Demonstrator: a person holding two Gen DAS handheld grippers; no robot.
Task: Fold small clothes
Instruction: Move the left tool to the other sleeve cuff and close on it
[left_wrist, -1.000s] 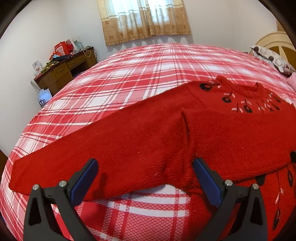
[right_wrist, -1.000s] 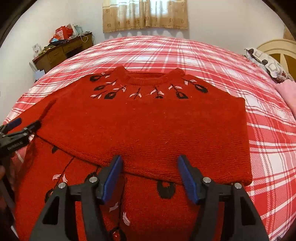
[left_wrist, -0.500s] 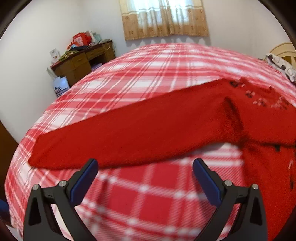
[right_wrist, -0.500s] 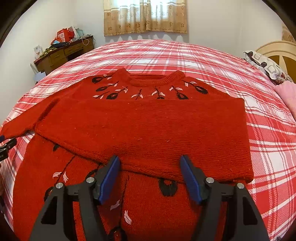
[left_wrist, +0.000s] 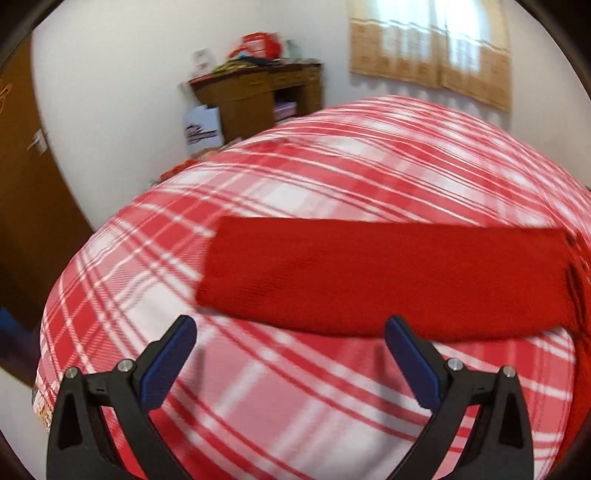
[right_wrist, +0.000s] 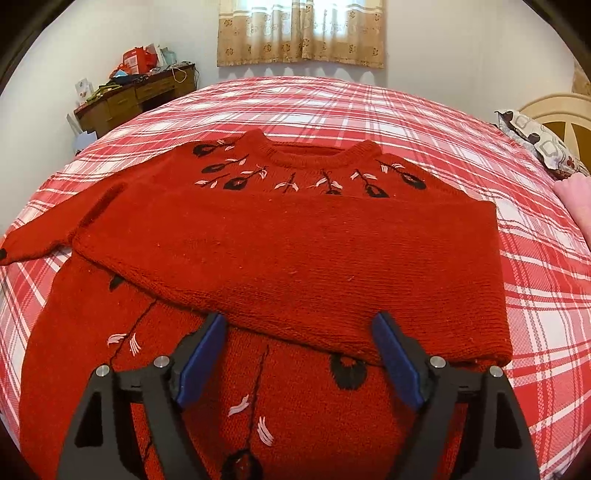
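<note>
- One red knitted sweater with black and white flowers (right_wrist: 288, 236) lies flat on the bed with the red and white checked cover (right_wrist: 369, 107).
- One sleeve (right_wrist: 280, 266) is already folded across the chest, so the first fold looks done.
- The other sleeve (left_wrist: 369, 284) sticks straight out to the side on the bed cover (left_wrist: 295, 177). It is not folded in yet.
- The bottom part of the sweater is not folded up yet either, so I think about half the job is left.
- The left tool (left_wrist: 291, 339) is wide open with nothing in it. It hangs over the bed just in front of the end of the loose sleeve, without touching it.
- The right tool (right_wrist: 299, 339) is opening its jaws. They stand to either side of the folded sleeve's near edge and the pads are not squeezing it.
- I think the next move is to pinch the loose sleeve's end and lay it across the chest too.
</note>
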